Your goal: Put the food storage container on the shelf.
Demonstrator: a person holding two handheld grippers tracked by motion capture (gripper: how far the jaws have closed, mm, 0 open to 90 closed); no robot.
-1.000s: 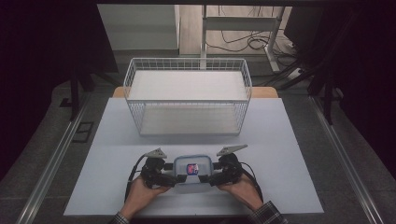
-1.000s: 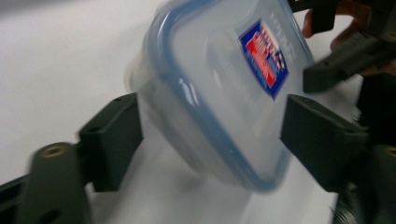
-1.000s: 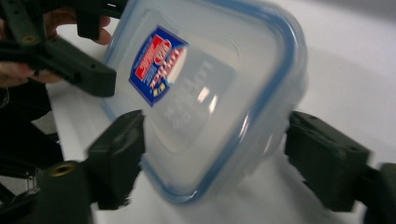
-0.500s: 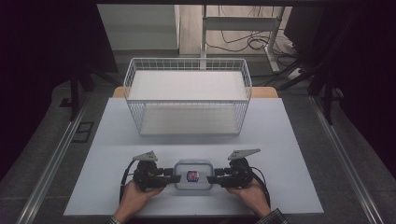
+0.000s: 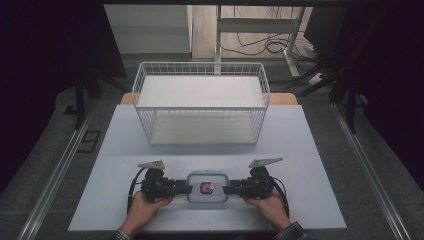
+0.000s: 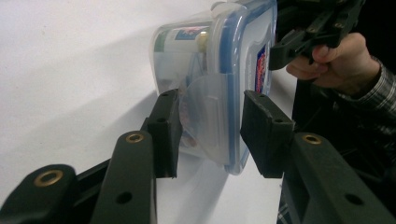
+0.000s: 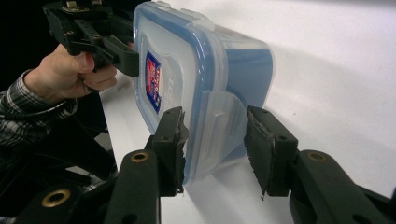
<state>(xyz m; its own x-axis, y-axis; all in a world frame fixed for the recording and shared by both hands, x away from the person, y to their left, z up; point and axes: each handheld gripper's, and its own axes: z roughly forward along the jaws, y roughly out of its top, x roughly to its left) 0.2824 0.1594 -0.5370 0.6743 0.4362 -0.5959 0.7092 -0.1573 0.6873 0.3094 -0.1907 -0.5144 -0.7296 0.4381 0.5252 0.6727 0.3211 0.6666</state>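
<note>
Two grippers, left gripper point(image 6: 208, 135) and right gripper point(image 7: 215, 149), apparently unclamped, straddle one container's point(image 5: 207, 186) latches.

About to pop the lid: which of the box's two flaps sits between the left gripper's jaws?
The flap at the box's left end in the high view, between the left gripper's open jaws. The other flap sits at the right gripper.
</note>
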